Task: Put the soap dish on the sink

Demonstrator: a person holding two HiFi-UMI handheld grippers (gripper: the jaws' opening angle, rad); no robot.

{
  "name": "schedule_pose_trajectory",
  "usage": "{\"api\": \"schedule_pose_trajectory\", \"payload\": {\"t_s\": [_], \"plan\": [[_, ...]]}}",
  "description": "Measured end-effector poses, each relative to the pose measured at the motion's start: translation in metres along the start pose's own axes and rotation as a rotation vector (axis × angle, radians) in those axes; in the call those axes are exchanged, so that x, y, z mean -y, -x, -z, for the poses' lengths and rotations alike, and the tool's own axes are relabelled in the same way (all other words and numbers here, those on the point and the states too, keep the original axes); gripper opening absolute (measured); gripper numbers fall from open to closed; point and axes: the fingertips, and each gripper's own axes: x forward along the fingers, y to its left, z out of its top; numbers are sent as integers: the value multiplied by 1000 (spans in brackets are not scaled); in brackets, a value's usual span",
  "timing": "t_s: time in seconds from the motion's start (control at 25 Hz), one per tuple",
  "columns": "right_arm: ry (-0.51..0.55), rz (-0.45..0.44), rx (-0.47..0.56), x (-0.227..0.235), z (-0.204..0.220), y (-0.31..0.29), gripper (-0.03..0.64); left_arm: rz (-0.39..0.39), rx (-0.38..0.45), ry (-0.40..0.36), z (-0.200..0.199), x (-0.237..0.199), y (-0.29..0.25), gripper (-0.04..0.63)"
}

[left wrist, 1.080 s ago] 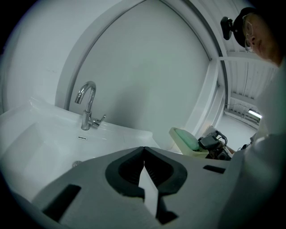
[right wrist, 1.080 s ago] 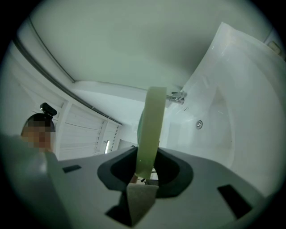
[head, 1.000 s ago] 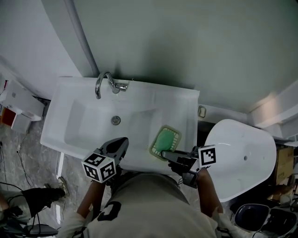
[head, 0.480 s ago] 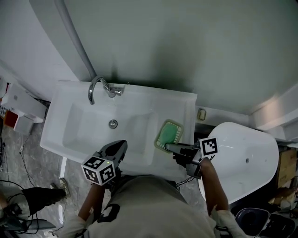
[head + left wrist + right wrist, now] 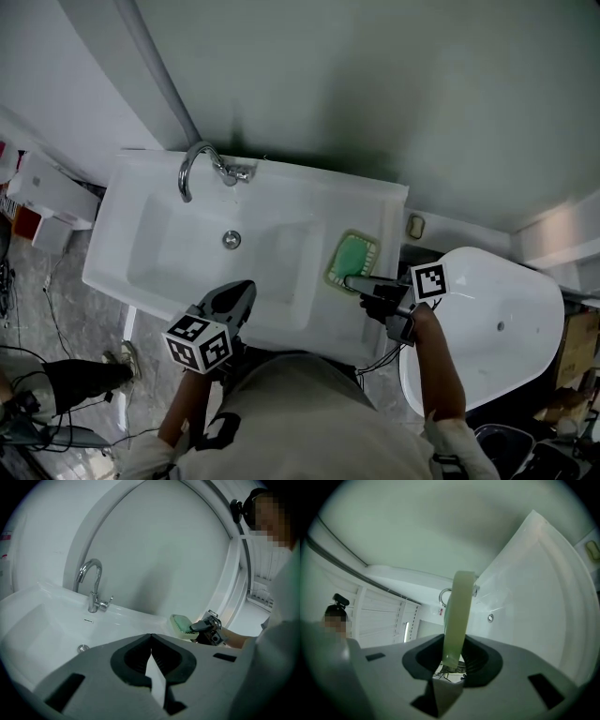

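Observation:
The pale green soap dish (image 5: 353, 260) with its darker green insert hangs over the right-hand ledge of the white sink (image 5: 281, 202). My right gripper (image 5: 352, 280) is shut on the dish's near rim, coming in from the right. In the right gripper view the dish (image 5: 459, 604) stands edge-on between the pads of the right gripper (image 5: 453, 641). Whether the dish touches the ledge I cannot tell. My left gripper (image 5: 246, 287) hovers at the sink's front edge, shut with nothing in it. The left gripper view shows that gripper (image 5: 151, 637), the dish (image 5: 180, 623) and the right gripper (image 5: 199, 626).
A chrome faucet (image 5: 200, 165) stands at the back of the basin, whose drain (image 5: 232, 240) is in the middle. A large white oval fixture (image 5: 497, 323) sits right of the sink. A white box (image 5: 47, 192) and cables (image 5: 37, 319) are on the left.
My right gripper has carried the soap dish to the right and farther back, from the basin's front right corner to over the right ledge. The left gripper has stayed put.

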Motion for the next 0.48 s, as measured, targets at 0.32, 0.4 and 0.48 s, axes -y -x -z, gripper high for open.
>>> {"api": "schedule_pose_trajectory", "payload": {"t_s": [0.32,0.4,0.48], "plan": [[-50,37,-11,28,-3,4,110,-107,44,14,-4,-23,33,20],[-55,63,-14,38,-8,5,110,-123,49,13,-8,-29,37,20],[-65,79,-13,46,-13,3,110,-129,45,15,-9,-34,41,20]]}}
